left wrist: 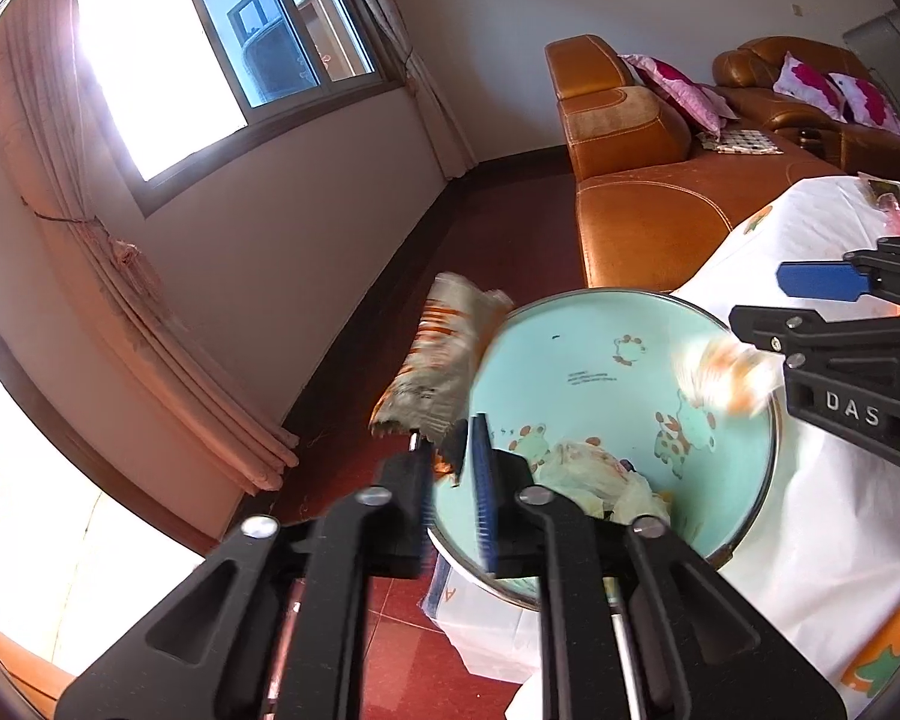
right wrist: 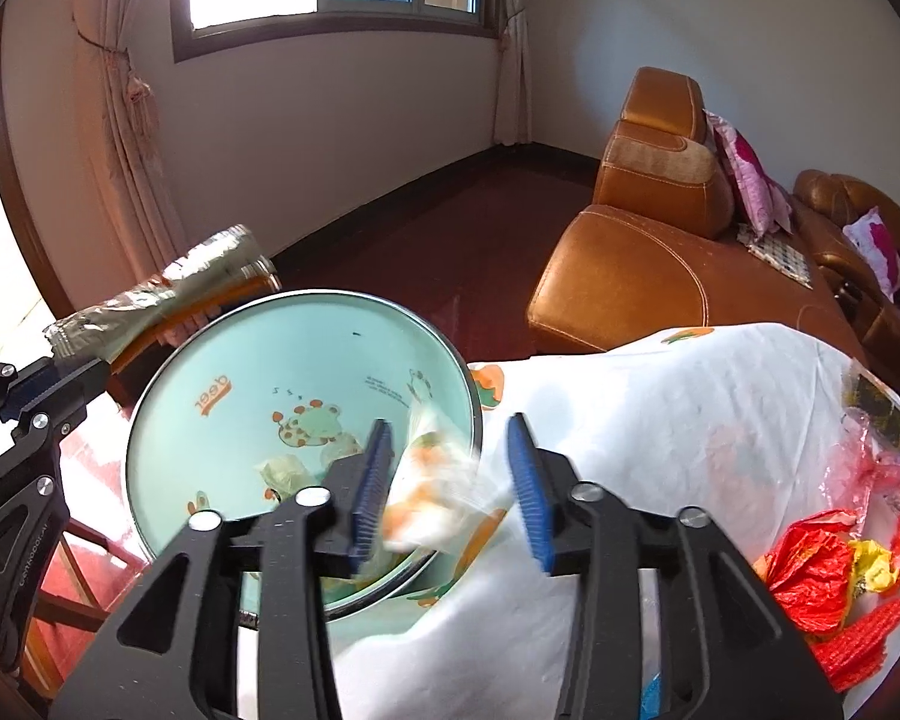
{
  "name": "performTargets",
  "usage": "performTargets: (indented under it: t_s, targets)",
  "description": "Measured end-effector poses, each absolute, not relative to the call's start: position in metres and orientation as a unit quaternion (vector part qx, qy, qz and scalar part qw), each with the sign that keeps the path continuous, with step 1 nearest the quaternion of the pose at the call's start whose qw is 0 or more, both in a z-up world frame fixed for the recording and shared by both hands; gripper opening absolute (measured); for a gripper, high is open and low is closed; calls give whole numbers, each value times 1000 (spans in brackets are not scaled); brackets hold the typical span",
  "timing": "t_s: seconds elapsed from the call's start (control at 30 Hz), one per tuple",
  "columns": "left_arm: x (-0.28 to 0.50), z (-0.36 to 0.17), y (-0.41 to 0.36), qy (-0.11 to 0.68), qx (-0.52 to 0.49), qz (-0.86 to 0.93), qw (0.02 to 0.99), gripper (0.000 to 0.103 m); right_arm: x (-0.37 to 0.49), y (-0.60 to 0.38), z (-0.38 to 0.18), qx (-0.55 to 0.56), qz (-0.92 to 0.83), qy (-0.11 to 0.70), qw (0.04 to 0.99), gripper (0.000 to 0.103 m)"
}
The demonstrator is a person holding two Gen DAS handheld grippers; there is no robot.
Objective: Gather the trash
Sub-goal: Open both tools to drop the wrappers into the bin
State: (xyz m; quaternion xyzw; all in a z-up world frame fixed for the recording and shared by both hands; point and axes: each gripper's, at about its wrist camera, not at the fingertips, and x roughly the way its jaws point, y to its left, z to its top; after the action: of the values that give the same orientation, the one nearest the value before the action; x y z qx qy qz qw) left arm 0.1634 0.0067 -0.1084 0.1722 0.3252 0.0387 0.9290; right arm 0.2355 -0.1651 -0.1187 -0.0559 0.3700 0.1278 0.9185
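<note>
A mint-green bin with cartoon prints stands beside the table; it also shows in the right wrist view. Crumpled wrappers lie in its bottom. My left gripper is shut on a silver and orange snack bag, held at the bin's left rim; the bag also shows in the right wrist view. My right gripper is open above the bin's rim. A blurred white and orange wrapper is in the air between its fingers, also seen in the left wrist view.
A table under a white cloth is on the right. Red and yellow wrappers lie on it near the right edge. An orange leather sofa with pink cushions stands behind. Curtains hang at the left.
</note>
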Motion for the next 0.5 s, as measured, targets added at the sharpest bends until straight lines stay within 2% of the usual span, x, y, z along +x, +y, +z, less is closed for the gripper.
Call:
performTargets:
  t_s: [0.03, 0.07, 0.5]
  targets:
    - [163, -108, 7, 323, 172, 41, 930, 35, 235, -165, -119, -54, 128, 370, 918, 46]
    - [162, -107, 6, 321, 171, 41, 931, 37, 235, -166, -119, -54, 127, 370, 919, 46]
    - [162, -104, 7, 320, 170, 48, 931, 40, 230, -174, -114, -43, 116, 363, 924, 49]
